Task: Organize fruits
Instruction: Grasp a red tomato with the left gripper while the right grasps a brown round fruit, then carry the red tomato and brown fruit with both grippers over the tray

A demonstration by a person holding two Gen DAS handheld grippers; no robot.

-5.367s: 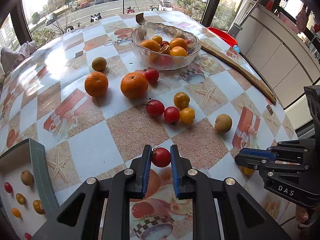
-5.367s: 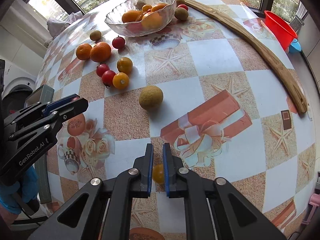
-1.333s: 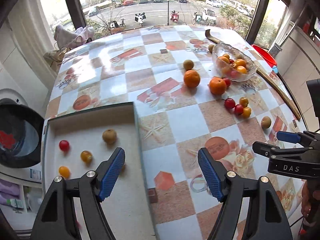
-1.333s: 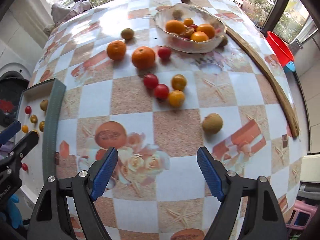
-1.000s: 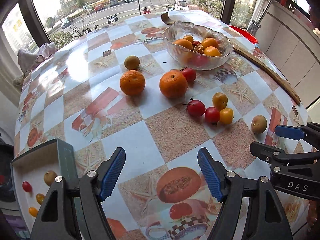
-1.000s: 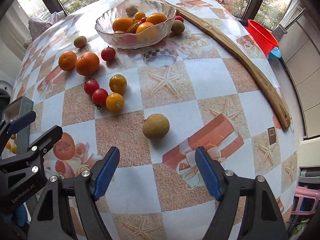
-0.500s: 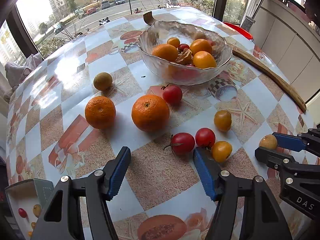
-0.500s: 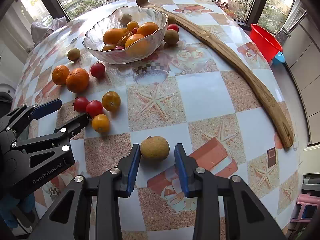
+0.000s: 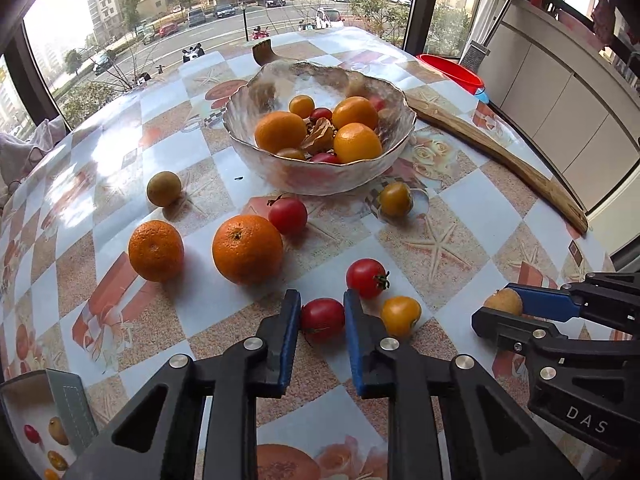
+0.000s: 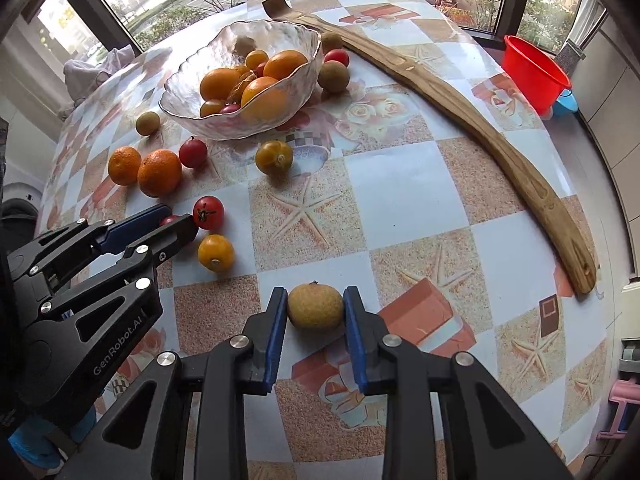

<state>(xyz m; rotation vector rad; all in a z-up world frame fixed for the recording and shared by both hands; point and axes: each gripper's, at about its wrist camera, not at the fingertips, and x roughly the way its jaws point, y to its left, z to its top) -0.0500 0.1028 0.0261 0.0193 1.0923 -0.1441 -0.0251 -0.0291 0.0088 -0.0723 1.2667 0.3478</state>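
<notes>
Both claws were wide a moment ago. Now the left claw (image 9: 322, 318) pinches a red tomato (image 9: 322, 315) and the right claw (image 10: 316, 307) pinches a brown fruit (image 10: 316, 306), both on the worktop (image 10: 400, 200) in front of the glass bowl (image 10: 240, 80). Lifting looks next.

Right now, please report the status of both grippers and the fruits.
Left gripper shut on red tomato. Right gripper shut on brown round fruit. Both fruits on table. Yellow tomato close beside.

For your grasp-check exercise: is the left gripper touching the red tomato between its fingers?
Touching. The left wrist view shows both blue pads of the left gripper pressed against the red tomato.
</notes>
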